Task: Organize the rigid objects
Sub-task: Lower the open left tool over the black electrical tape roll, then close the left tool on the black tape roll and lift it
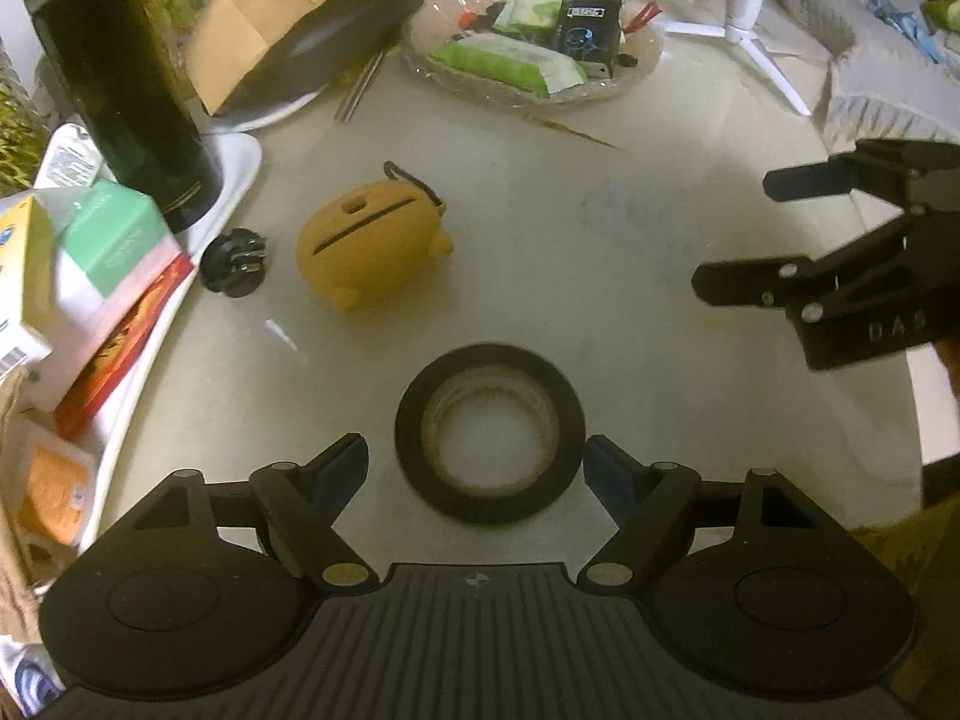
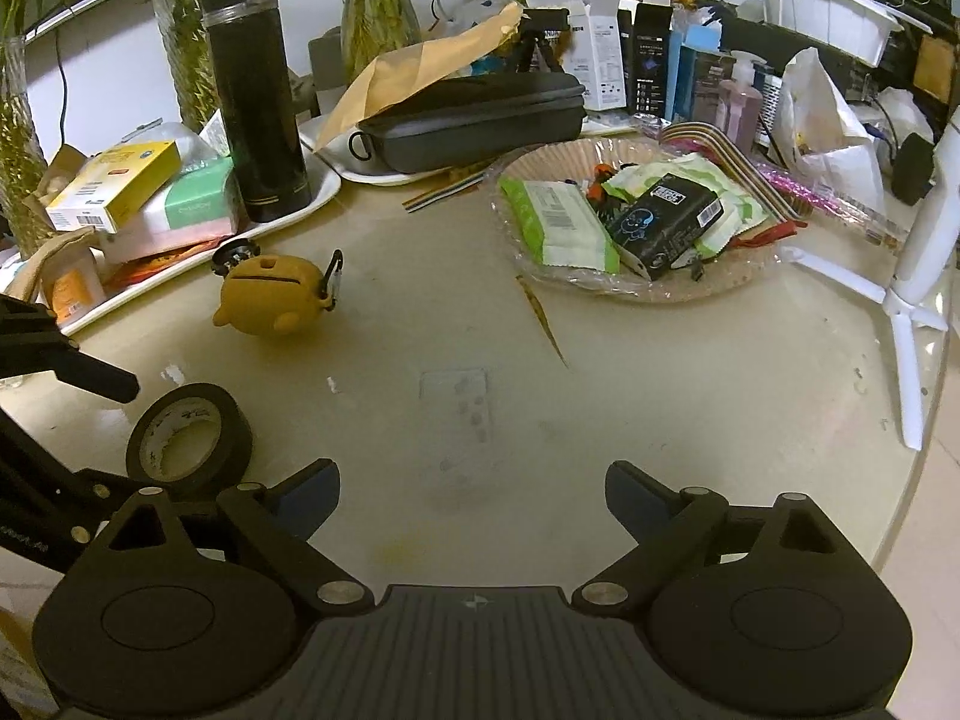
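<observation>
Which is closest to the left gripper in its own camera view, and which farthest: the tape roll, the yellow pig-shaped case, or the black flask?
1. Tape roll: right between the left gripper fingers.
2. Yellow pig-shaped case: ahead, slightly left.
3. Black flask: far left, standing on the white tray.

My left wrist camera looks steeply down along its fingers, close above the tape roll (image 1: 489, 433), which fills the lower middle of its view. My right wrist camera sits to the right of the tape roll (image 2: 189, 439), facing more level across the table. Both views share that roll and, beyond it, the yellow case (image 1: 375, 243) (image 2: 273, 295).
</observation>
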Demonstrator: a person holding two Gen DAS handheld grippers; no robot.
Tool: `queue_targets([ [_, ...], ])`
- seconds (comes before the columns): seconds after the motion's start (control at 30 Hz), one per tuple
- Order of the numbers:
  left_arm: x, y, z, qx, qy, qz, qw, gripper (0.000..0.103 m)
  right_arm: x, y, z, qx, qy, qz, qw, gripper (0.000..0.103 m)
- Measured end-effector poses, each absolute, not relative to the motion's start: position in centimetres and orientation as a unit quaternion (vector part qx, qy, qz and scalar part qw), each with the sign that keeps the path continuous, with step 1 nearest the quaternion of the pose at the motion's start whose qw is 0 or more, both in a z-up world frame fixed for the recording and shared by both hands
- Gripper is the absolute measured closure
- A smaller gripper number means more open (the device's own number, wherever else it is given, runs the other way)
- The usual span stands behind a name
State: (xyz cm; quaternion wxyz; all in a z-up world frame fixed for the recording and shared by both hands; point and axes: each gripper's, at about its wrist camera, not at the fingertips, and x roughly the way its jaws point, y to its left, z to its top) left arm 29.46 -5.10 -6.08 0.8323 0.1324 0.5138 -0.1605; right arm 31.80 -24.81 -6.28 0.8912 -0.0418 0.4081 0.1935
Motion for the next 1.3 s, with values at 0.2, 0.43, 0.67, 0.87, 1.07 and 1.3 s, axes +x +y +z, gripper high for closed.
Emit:
queue_targets([
  [0.2, 30.4, -6.3, -7.1, 0.146, 0.518, -0.152, 0.829, 0.025, 32.8, -24.3, -7.0, -0.049, 0.415, 0.199, 0.887, 0.013],
  [0.43, 30.0, -6.4, -7.5, 0.147, 0.513, -0.150, 0.832, 0.030, 33.7, -22.9, -7.8, -0.069, 0.414, 0.211, 0.883, 0.024],
  [0.67, 29.9, -6.2, -7.4, 0.141, 0.512, -0.151, 0.834, 0.031, 34.1, -22.7, -8.5, -0.072, 0.413, 0.210, 0.883, 0.045],
  [0.87, 29.9, -5.9, -7.1, 0.128, 0.511, -0.154, 0.836, 0.031, 33.8, -22.4, -8.4, -0.075, 0.405, 0.211, 0.886, 0.068],
  [1.07, 29.8, -5.6, -6.5, 0.122, 0.501, -0.155, 0.843, 0.031, 33.5, -22.2, -8.2, -0.078, 0.407, 0.211, 0.886, 0.068],
  [1.3, 29.6, -5.4, -5.3, 0.114, 0.483, -0.159, 0.854, 0.031, 33.4, -22.5, -7.3, -0.060, 0.404, 0.209, 0.889, 0.068],
])
